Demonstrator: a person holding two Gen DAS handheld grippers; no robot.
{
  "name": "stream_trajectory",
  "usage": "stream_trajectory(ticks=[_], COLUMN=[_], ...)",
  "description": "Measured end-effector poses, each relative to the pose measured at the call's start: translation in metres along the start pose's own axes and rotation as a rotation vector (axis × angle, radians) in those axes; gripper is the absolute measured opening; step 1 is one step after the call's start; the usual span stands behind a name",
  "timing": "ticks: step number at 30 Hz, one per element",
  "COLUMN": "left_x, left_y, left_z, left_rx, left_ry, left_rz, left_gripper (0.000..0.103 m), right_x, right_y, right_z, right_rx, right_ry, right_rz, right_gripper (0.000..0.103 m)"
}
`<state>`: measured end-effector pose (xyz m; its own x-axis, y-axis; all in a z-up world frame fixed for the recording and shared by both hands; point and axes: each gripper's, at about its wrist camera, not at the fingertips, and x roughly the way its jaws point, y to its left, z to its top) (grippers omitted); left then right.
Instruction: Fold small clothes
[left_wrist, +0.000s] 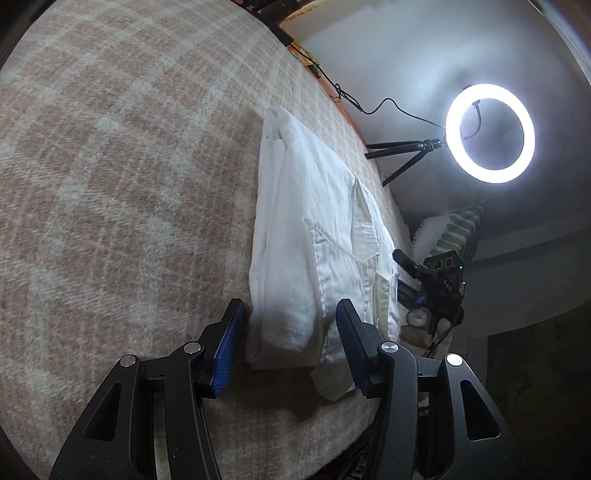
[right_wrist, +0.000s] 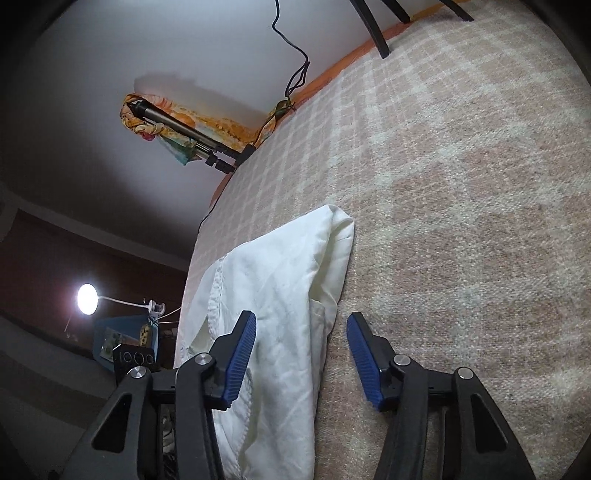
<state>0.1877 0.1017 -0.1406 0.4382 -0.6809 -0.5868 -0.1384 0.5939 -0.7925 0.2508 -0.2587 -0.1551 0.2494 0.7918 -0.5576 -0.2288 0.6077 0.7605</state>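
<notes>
The left gripper (left_wrist: 290, 317) points forward and downward, its blue-padded jaws standing apart with nothing pinched between the pads. The right gripper (right_wrist: 301, 328) is tilted downward much the same way, jaws likewise parted and gripping nothing. In the left wrist view the right gripper (left_wrist: 417, 275) shows as a dark shape further off.

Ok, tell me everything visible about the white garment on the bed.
The garment is white, woven-looking cloth, creased, partly folded into a long strip on the checked blanket near the bed's edge. A stitched pocket and seams show. Each gripper's open jaws frame one end; the pads do not appear to press it.
</notes>
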Motion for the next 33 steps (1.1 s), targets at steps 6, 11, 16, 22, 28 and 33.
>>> stream_trajectory(ticks=[6,11,16,22,28,33], left_x=[0.012,0.017,0.016,0.018,0.019,0.027], left_y=[-0.013,-0.022,-0.034,-0.066,-0.099,-0.133], left_z=[0.006,0.003,-0.003,-0.014,-0.027,-0.038], left_rx=[0.059,0.11,0.198,0.384,0.567,0.691], left_ry=[-0.004,-0.014,-0.052,-0.097,-0.136,-0.155], left_rz=[0.029,0.074,0.122,0.225,0.295,0.31], left_gripper=[0.045,0.032,0.02,0.017,0.016,0.015], right_x=[0.023,0.032,0.032,0.023,0.007,-0.017], right_y=[0.015,0.023,0.026,0.06,0.098,0.129], right_z=[0.005,0.005,0.002,-0.003,-0.011,-0.019], right_rx=[-0.026,-0.045,-0.043,-0.162,-0.277,-0.38], right_ry=[0.036,0.043,0.02,-0.022,-0.066,-0.12], right_rz=[0.032,0.032,-0.013,-0.099,-0.171,-0.218], right_gripper=[0.045,0.041,0.024,0.013,0.012,0.011])
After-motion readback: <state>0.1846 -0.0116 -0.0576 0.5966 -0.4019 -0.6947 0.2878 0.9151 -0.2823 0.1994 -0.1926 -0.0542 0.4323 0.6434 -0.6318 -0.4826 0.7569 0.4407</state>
